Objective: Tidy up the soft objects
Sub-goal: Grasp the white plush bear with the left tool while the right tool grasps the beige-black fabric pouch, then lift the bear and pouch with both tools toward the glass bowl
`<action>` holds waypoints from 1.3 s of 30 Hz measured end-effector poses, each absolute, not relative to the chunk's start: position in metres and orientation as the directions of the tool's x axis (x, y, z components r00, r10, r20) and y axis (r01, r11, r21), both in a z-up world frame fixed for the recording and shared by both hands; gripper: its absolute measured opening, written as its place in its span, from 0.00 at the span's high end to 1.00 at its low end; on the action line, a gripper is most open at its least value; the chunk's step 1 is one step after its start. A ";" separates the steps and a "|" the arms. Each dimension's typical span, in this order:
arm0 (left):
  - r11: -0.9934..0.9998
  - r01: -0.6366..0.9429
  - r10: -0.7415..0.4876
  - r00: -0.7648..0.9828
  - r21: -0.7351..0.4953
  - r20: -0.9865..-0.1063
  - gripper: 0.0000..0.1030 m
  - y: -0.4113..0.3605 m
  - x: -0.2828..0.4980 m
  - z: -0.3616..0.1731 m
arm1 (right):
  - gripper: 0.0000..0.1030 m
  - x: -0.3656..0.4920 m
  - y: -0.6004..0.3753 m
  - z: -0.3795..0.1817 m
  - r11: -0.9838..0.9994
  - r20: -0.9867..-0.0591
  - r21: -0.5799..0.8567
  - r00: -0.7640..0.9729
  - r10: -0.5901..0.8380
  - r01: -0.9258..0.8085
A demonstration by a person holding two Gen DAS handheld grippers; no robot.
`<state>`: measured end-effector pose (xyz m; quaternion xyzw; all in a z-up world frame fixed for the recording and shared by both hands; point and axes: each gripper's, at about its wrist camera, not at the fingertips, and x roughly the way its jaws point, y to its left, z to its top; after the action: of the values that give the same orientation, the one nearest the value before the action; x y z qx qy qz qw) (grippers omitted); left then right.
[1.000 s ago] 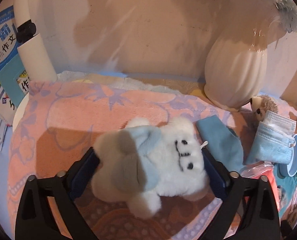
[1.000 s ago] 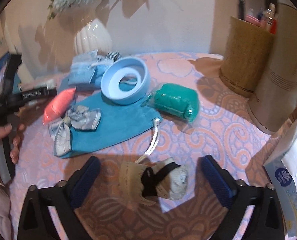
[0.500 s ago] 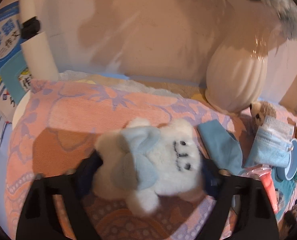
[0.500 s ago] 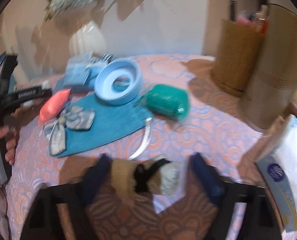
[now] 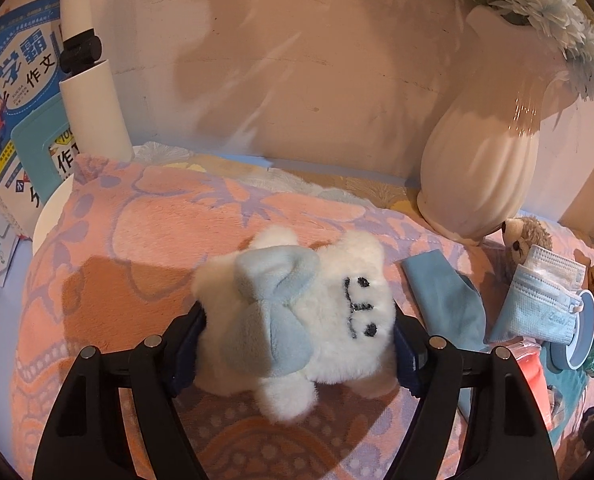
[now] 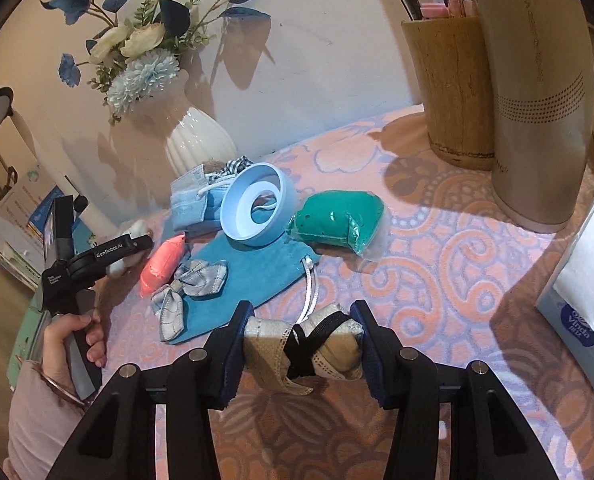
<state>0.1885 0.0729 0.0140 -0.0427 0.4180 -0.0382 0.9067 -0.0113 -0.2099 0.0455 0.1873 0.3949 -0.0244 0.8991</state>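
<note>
The left gripper [image 5: 297, 344] is clamped on a white plush toy with a pale-blue fleece bow [image 5: 297, 312], its pads pressing both flanks over the pink-and-lilac patterned blanket [image 5: 137, 240]. Left of the toy the blanket lies bare up to its edge; on the right a folded blue cloth [image 5: 445, 304] lies just beside it, with a white ribbed vase [image 5: 481, 168] behind. The right gripper [image 6: 301, 344], whose jaws have just been closing, pinches a beige lace-trimmed fabric roll tied with a black band [image 6: 309, 344]. A teal drawstring pouch [image 6: 257, 276] lies just ahead; the blanket on its right is open up to a tissue box [image 6: 577, 292].
</note>
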 end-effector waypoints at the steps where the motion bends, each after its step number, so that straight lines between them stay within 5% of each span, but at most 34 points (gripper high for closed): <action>1: 0.994 0.033 -0.103 0.647 -0.107 -0.756 0.27 0.072 0.190 0.013 | 0.53 -0.011 -0.211 0.045 0.925 -0.719 0.327 0.687 0.111 0.193; 24: 0.986 -0.082 -0.054 0.677 -0.147 -0.734 0.27 0.089 0.171 0.013 | 0.52 -0.020 -0.226 0.044 0.878 -0.674 0.447 0.711 0.204 0.172; 39: 0.999 -0.022 -0.015 0.673 -0.040 -0.740 0.26 0.050 0.108 0.019 | 0.52 -0.032 -0.222 0.046 0.889 -0.678 0.435 0.702 0.218 0.144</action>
<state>0.1078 0.0497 0.0193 -0.0228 0.4046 0.0018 0.9142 -0.0319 -0.2219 0.0462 0.2347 0.3856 0.0207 0.8921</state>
